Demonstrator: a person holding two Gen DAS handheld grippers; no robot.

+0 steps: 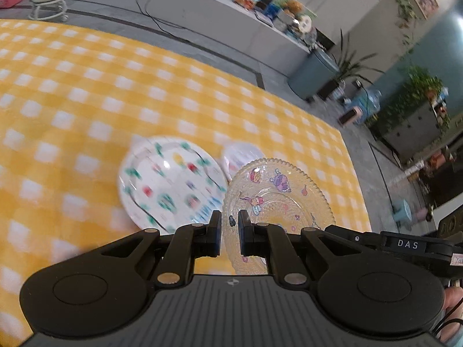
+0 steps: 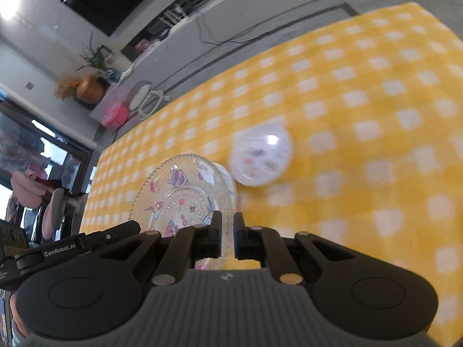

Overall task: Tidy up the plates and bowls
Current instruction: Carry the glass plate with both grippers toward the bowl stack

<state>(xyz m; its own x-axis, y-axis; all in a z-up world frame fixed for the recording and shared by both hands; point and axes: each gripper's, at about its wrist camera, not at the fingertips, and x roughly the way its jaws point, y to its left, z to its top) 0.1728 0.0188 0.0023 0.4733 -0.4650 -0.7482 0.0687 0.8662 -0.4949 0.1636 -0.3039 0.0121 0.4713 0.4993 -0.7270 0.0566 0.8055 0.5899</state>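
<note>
Both the left tongs [image 1: 229, 221] and right tongs [image 2: 227, 222] pinch opposite edges of the clear beaded glass plate with cartoon prints [image 1: 277, 190] above the yellow checked tabletop [image 1: 86, 86].

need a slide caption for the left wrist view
Left gripper nearly closed around the rim of a clear beaded glass plate with cartoon prints, beside a white patterned plate on yellow checked tablecloth.

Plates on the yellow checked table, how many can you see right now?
2. A clear glass plate with cartoon figures is gripped at its edges by both grippers, and a white patterned plate lies just left of it. A small white bowl sits behind; none seem hidden.
</note>
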